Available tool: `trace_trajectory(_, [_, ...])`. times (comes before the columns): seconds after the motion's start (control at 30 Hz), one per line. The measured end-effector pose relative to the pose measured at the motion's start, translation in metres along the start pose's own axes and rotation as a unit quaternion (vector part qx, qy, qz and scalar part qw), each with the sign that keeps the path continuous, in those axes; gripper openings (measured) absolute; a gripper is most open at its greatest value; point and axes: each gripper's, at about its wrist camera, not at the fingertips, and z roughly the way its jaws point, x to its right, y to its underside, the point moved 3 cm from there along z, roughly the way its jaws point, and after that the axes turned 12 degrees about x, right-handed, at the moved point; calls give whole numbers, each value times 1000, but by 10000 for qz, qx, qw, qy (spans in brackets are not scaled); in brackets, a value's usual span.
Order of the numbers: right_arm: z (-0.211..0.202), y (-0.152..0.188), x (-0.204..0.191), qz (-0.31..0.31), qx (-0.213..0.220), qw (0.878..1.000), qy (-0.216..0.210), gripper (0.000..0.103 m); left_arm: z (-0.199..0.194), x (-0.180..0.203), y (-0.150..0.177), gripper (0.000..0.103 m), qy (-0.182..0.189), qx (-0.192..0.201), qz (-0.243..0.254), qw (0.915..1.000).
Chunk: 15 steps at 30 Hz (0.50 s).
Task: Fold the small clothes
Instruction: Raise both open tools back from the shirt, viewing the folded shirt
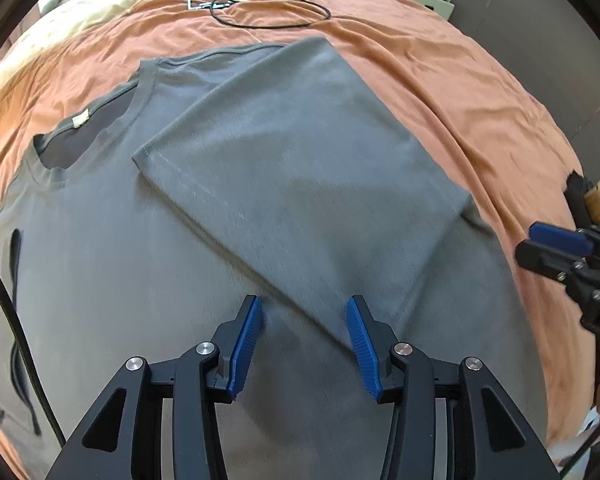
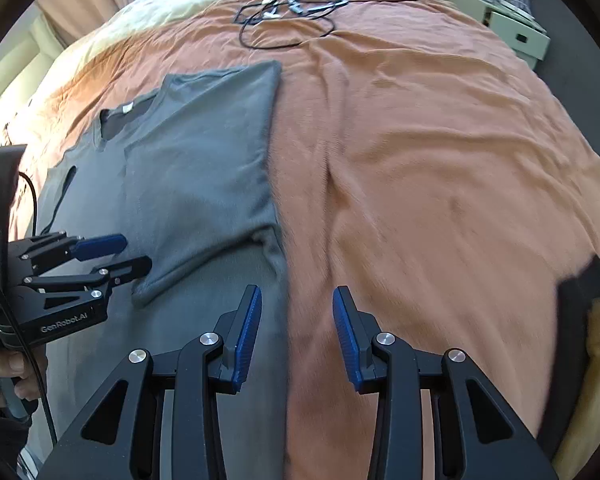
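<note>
Drawers (image 2: 518, 34) beside the bed (image 2: 420, 160) show clearly only from the right wrist.

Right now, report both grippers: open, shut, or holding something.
Left gripper: open, holding nothing, above the grey T-shirt.
Right gripper: open, holding nothing, over the T-shirt's edge and the orange bedcover.

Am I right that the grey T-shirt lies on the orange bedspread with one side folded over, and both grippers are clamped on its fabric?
Not quite. The grey T-shirt does lie on the orange bedspread with one side folded over, but neither gripper is clamped: the left gripper and right gripper both stand open and empty, as each wrist view shows.
</note>
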Motion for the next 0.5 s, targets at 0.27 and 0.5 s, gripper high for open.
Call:
trace_trajectory(0.27, [-49,24,-8,224,221,9995,23,62,-45,-4,17,47,129,90,-42,9999])
trace_trajectory(0.5, [-96,43,-27,312,343,9988,129,75,-109,-18,26,47,288,460,-168,9984])
